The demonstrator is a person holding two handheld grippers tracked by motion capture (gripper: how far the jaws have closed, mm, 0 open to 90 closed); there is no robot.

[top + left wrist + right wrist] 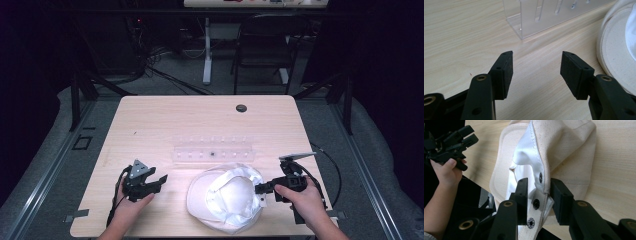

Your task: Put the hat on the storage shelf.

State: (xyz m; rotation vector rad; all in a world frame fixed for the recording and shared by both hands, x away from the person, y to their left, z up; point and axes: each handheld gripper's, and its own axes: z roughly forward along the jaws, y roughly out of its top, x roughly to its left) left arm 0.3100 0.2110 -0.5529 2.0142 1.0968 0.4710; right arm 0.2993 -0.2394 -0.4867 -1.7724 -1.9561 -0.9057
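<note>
a white cap (227, 197) lies upside down near the front edge of the table (150, 120), its lining facing up and its brim toward the left. the right gripper (538, 192) comes at it from the right side and has the back of the cap between its jaws: the edge of the cloth and the snap strap (535, 206) stand pinched between the two black pads, which sit narrow around it. judging by that hold, the point is to lift or turn the cap by its back rim, where the doubled cloth and the strap give something firm to bite on, rather than by the soft crown. that edge already looks raised off the wood while the brim rests flat.

the left gripper (150, 182) waits to the left of the cap, well apart from it, resting low over the table in the person's left hand (131, 202). its jaws stand wide with nothing between them, only bare wood ahead. it seems kept ready to take the brim side once the cap comes up.

behind the cap, toward the middle of the table, stands a clear plastic rack (214, 149) with a row of small pegs; it may be where the cap is meant to go, though i cannot tell that for sure.
</note>
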